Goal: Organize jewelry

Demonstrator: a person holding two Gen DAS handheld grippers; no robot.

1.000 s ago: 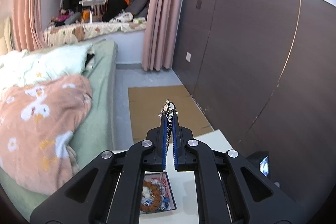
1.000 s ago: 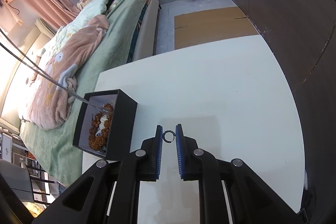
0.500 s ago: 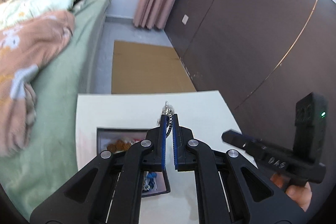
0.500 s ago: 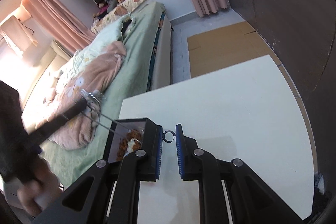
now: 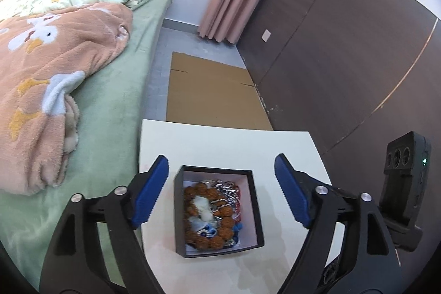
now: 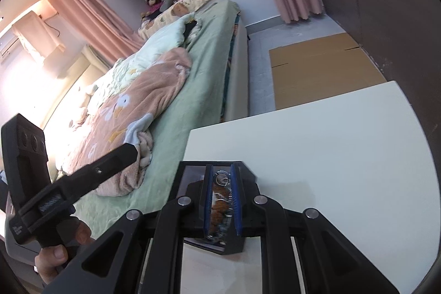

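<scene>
A black jewelry box with a white inside stands on the white table. It holds a brown bead bracelet, a silver chain and blue pieces. My left gripper is wide open above the box, empty. My right gripper is shut on a small silver ring and holds it over the box, whose brown beads show between the fingers.
A bed with a green sheet and a pink blanket runs along the table's left side. Cardboard lies on the floor beyond the table. A dark wall panel stands to the right. The right gripper's body shows at right.
My left gripper has opened wide and the silver chain it held now lies in the box. My right gripper has carried the ring left, over the box.
</scene>
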